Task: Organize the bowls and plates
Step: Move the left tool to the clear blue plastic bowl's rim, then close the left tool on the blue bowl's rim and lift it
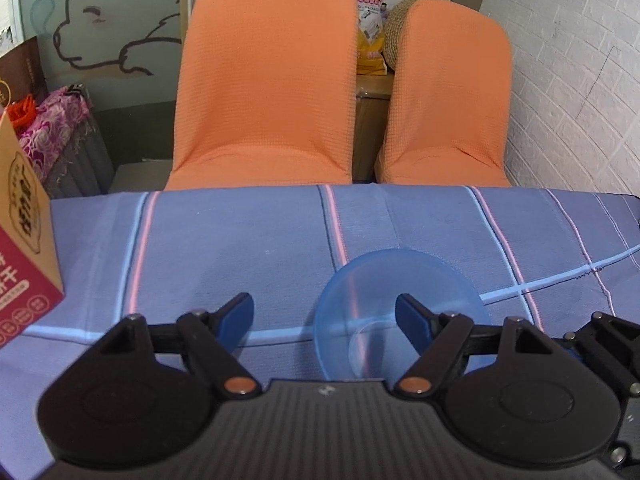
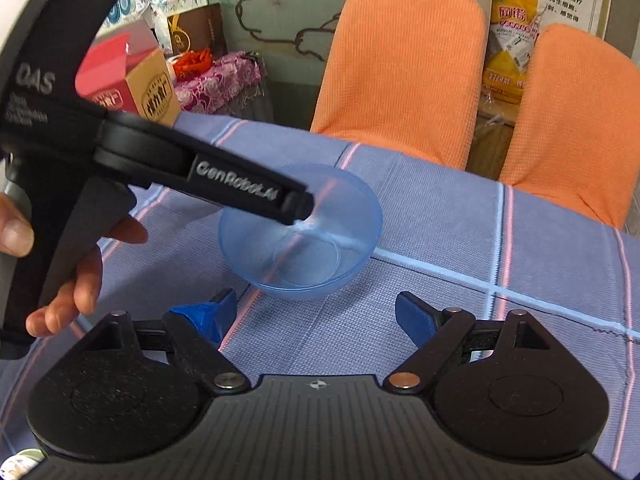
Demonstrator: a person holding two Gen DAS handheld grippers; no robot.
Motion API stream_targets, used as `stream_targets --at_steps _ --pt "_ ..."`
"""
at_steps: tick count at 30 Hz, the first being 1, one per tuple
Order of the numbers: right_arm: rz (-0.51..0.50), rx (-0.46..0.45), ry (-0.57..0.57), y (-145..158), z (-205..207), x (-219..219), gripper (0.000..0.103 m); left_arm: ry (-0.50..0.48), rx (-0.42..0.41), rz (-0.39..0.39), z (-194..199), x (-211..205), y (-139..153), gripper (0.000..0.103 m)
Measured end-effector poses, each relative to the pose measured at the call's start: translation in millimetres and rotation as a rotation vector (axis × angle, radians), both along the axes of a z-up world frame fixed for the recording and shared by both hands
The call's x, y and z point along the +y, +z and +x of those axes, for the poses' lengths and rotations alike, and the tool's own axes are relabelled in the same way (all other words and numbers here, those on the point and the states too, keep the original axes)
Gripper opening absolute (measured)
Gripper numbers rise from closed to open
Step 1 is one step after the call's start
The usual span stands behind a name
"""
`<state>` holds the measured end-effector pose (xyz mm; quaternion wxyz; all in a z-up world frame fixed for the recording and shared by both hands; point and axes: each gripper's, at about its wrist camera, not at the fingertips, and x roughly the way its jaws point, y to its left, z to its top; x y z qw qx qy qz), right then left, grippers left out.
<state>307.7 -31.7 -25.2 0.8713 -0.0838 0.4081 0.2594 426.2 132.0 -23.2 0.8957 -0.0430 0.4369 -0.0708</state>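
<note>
A clear blue plastic bowl stands upright on the blue striped tablecloth. My left gripper is open, its right finger over the bowl's inside and its left finger outside the rim. In the right wrist view the same bowl sits mid-table, with the left gripper's black body reaching over its left rim. My right gripper is open and empty, just short of the bowl's near side. No plate is in view.
Two orange-covered chairs stand behind the table's far edge. A cardboard box sits at the table's left edge. A white brick wall is on the right. A person's hand holds the left gripper.
</note>
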Motion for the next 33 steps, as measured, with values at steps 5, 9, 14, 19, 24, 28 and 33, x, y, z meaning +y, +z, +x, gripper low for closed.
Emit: stream_targets --at_steps 5,9,14,19,24,28,33 --pt "-0.005 -0.006 -0.004 -10.7 7.6 6.4 0.073 -0.017 0.01 -0.014 5.6 -5.8 -7.3 0.078" --pt "0.005 -0.039 0.009 -18.1 9.4 11.1 0.071 -0.026 0.004 -0.008 6.4 -6.2 -10.5 0.075" --pt "0.009 -0.085 0.015 -21.5 11.5 16.4 0.069 -0.034 0.002 0.011 7.9 -8.2 -14.9 0.05" --pt "0.019 -0.109 0.02 -20.1 13.7 20.7 0.067 -0.06 0.0 0.012 4.9 -10.8 -12.8 0.025" --pt "0.041 -0.135 0.035 -15.7 13.3 21.4 0.067 -0.05 -0.014 0.018 -1.1 -7.8 -6.9 0.026" --pt "0.042 -0.169 0.044 -8.0 5.0 20.2 0.067 -0.05 -0.046 0.018 -16.2 -9.5 4.9 0.026" --pt "0.031 -0.206 0.044 7.7 -14.5 13.9 0.067 -0.069 -0.1 0.027 -49.0 -24.3 30.9 0.026"
